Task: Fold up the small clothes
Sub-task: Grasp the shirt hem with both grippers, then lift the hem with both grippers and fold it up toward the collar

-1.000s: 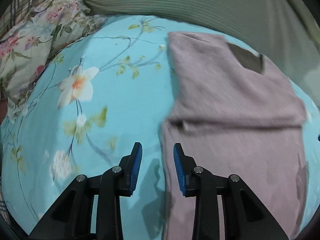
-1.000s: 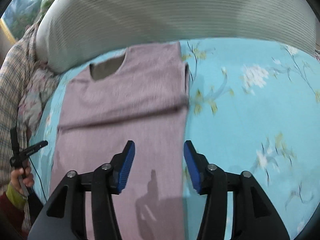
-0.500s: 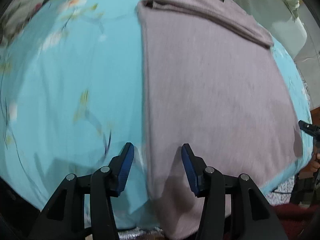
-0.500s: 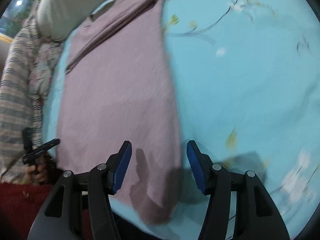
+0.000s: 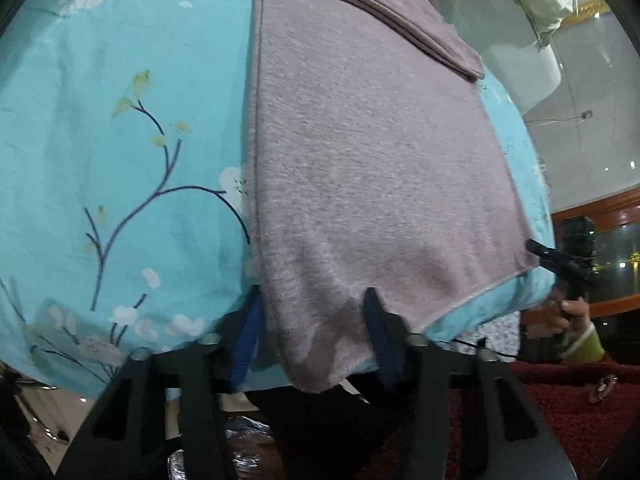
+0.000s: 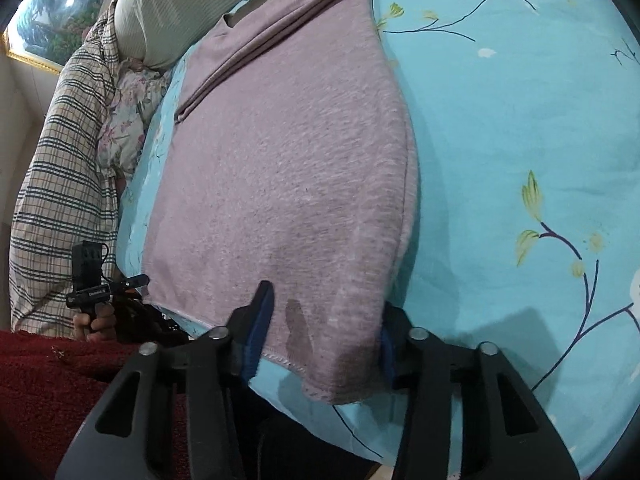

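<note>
A mauve knit top [image 5: 372, 152] lies flat on a turquoise floral bedsheet [image 5: 120, 140], its sleeves folded across near the neckline at the far end. Its bottom hem hangs over the bed's near edge. My left gripper [image 5: 316, 320] is open, its jaws either side of the hem's left corner. My right gripper [image 6: 324, 320] is open, its jaws either side of the hem's right corner on the top [image 6: 288, 160]. Neither is closed on the cloth.
A ribbed grey-green pillow [image 6: 168, 12] and a checked cloth [image 6: 60, 184] lie at the head and side of the bed. Red carpet [image 6: 48, 380] is below the bed edge. Each view shows the other hand-held gripper [image 5: 560, 264] [image 6: 96, 288] at the hem's far corner.
Both grippers have pulled back from the middle of the top to the near bed edge and dropped low. Each now straddles a bottom corner of the hem.
</note>
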Tool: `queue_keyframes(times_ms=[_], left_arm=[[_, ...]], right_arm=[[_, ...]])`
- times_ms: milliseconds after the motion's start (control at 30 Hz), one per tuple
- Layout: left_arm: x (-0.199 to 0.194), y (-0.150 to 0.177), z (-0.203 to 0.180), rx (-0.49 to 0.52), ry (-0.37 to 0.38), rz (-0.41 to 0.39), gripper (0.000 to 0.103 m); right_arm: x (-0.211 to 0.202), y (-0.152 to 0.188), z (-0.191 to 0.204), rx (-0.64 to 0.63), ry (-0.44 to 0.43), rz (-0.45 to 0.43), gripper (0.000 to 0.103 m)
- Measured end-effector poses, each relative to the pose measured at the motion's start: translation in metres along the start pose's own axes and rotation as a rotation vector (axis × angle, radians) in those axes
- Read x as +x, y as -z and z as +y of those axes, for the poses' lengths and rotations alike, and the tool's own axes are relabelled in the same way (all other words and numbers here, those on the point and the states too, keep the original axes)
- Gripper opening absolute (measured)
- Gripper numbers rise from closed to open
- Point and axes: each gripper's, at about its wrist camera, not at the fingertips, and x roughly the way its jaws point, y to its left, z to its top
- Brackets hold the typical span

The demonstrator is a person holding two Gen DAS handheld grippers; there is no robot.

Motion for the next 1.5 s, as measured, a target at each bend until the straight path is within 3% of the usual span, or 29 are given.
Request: queue_keyframes(times_ms=[100,167,233,433,633,867,1100,1233,1500], left_arm=[[0.006,-0.002,-0.001,-0.009,0.028,0.016,0.026],[0.01,-0.005,-0.005,-0.006,0.036,0.016,0.015],[0.011,-0.004,-0.011,0.008,0.034,0.006,0.01],[-0.015,-0.004,-0.007,-0.009,0.066,-0.06,0.007],[-0.063,-0.036,-0.023,-0.01,0.122,-0.206,0.007],[-0.103,-0.113,-0.049,0.04,0.118,-0.393,0.006],[-0.112,-0.213,-0.06,0.022,0.055,-0.53,0.006],[-0.096,-0.281,-0.064,0.021,-0.002,-0.552,0.006],[-0.045,-0.377,-0.045,-0.038,-0.095,-0.546,0.006]], right_arm=[[-0.001,0.002,0.0,0.013,0.022,-0.006,0.015],[-0.002,0.003,0.0,0.015,0.029,-0.011,0.011],[-0.007,0.003,0.002,0.016,0.023,-0.025,0.01],[-0.034,-0.007,0.01,0.068,-0.094,-0.126,0.009],[-0.06,-0.049,0.042,0.025,-0.183,-0.243,0.008],[-0.069,-0.13,0.059,-0.001,-0.167,-0.381,0.008],[-0.056,-0.236,0.037,0.04,-0.091,-0.464,0.008],[-0.038,-0.298,0.028,0.053,-0.075,-0.468,0.008],[0.016,-0.392,0.02,0.011,0.004,-0.414,0.008]])
